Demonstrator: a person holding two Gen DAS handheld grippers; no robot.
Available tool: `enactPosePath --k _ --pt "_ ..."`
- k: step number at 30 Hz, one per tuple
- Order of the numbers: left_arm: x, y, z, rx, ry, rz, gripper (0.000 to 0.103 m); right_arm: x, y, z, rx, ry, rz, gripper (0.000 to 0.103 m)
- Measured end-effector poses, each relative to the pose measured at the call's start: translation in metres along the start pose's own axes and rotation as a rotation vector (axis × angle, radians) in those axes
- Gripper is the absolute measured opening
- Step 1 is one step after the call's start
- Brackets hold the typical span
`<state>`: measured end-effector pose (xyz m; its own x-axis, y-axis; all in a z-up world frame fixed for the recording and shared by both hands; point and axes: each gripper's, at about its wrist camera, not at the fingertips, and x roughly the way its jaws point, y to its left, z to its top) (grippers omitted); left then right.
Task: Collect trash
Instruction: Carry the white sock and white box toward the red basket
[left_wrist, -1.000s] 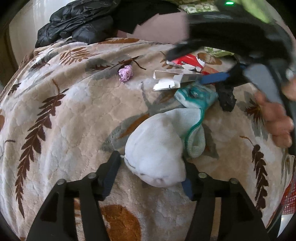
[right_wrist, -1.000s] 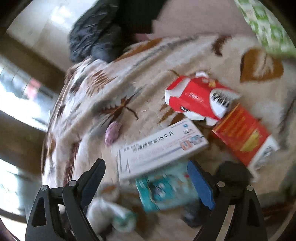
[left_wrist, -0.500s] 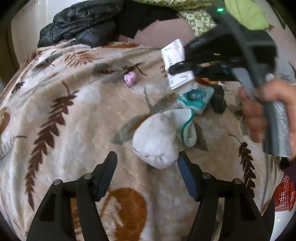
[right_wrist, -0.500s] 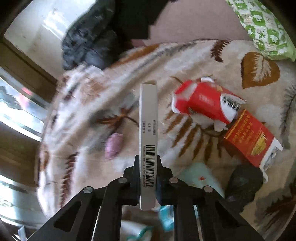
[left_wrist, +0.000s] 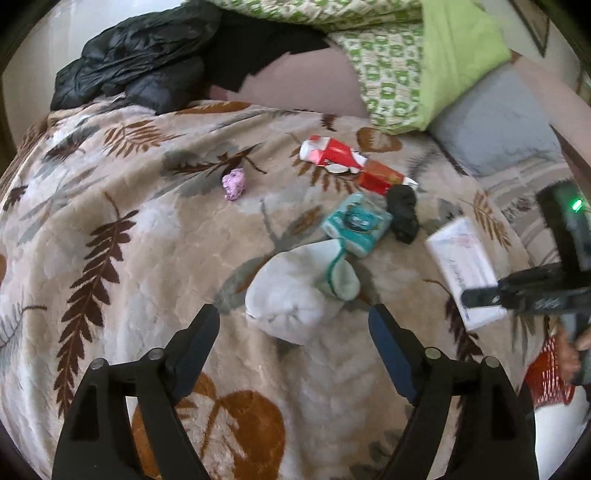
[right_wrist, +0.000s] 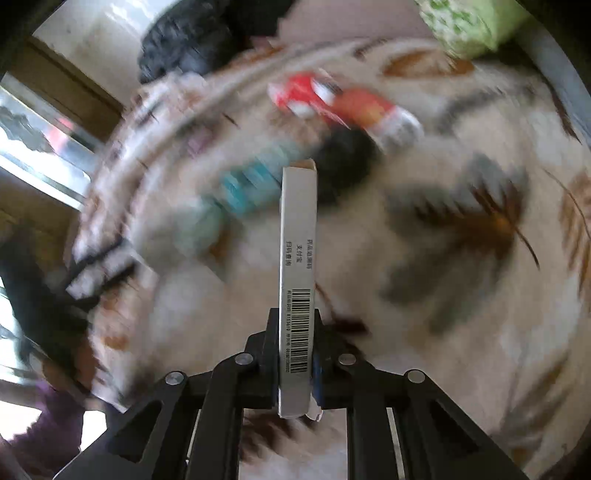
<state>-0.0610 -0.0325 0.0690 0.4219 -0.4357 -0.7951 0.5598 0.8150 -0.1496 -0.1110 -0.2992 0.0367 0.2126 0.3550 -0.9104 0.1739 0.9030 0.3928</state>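
The right gripper (right_wrist: 295, 363) is clamped on a white box (right_wrist: 297, 258). The left gripper (left_wrist: 293, 326) has just been opening, empty, a sock (left_wrist: 295, 295) ahead. Red cartons (left_wrist: 332, 155), teal pack (left_wrist: 356, 221) and pink wad (left_wrist: 234, 183) remain.

white box (right_wrist: 297, 258) edge: barcode, chinese "支付宝".

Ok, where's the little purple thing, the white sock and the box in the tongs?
Purple wrapper (left_wrist: 235, 183): left wrist view, middle of the crumpled ball.
White sock (left_wrist: 291, 295): left wrist view, its bulging toe part.
White box (right_wrist: 298, 236): right wrist view, narrow printed edge above the barcode.
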Motion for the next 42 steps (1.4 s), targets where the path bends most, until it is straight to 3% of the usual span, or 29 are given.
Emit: enactPosePath --k 1,2,3,5,7,13,17,19,20,21,22,23,30,36,42 --pt "-0.002 -0.001 0.001 0.011 -0.002 0.009 0.086 0.003 -0.005 -0.002 0.016 -0.003 0.01 0.034" --pt "-0.002 -0.001 0.003 0.022 -0.005 0.029 0.087 0.005 -0.011 -0.005 0.043 -0.015 0.026 0.056" --pt "-0.001 0.0 0.008 0.024 -0.005 0.053 0.088 0.006 -0.016 -0.006 0.074 -0.045 0.052 0.065" --pt "0.006 0.004 0.019 0.013 -0.005 0.059 0.09 0.007 -0.021 -0.007 0.115 -0.099 0.062 0.066" --pt "0.021 0.008 0.028 0.0 0.004 0.056 0.099 0.008 -0.022 -0.007 0.134 -0.149 0.042 0.067" --pt "0.088 0.018 0.031 -0.059 0.173 0.123 0.099 0.013 -0.004 -0.001 0.077 -0.214 -0.081 0.072" --pt "0.09 0.004 0.023 -0.03 0.137 0.222 0.101 0.015 0.002 0.0 0.054 -0.228 -0.1 0.072" --pt "0.089 0.005 0.024 -0.064 0.164 0.226 0.1 0.016 0.003 -0.001 0.058 -0.239 -0.108 0.066" --pt "0.089 0.005 0.026 -0.063 0.176 0.218 0.094 0.017 0.003 -0.001 0.066 -0.243 -0.104 0.046" --pt "0.085 0.004 0.027 -0.063 0.173 0.199 0.072 0.018 0.003 0.0 0.076 -0.239 -0.091 0.018" --pt "0.078 0.002 0.028 -0.066 0.164 0.195 0.038 0.019 0.001 -0.001 0.096 -0.236 -0.073 0.016" --pt "0.072 0.0 0.029 -0.065 0.169 0.199 0.03 0.019 0.003 -0.001 0.109 -0.244 -0.06 0.015" --pt "-0.001 -0.028 0.018 -0.001 0.009 0.257 0.028 -0.005 0.007 -0.031 0.125 -0.281 -0.031 0.015" --pt "-0.047 -0.054 0.002 0.027 -0.038 0.21 0.028 -0.041 0.022 -0.072 0.104 -0.347 -0.048 0.015" --pt "-0.078 -0.105 -0.011 0.126 -0.12 0.24 0.029 -0.079 0.034 -0.116 0.094 -0.406 -0.08 0.014"
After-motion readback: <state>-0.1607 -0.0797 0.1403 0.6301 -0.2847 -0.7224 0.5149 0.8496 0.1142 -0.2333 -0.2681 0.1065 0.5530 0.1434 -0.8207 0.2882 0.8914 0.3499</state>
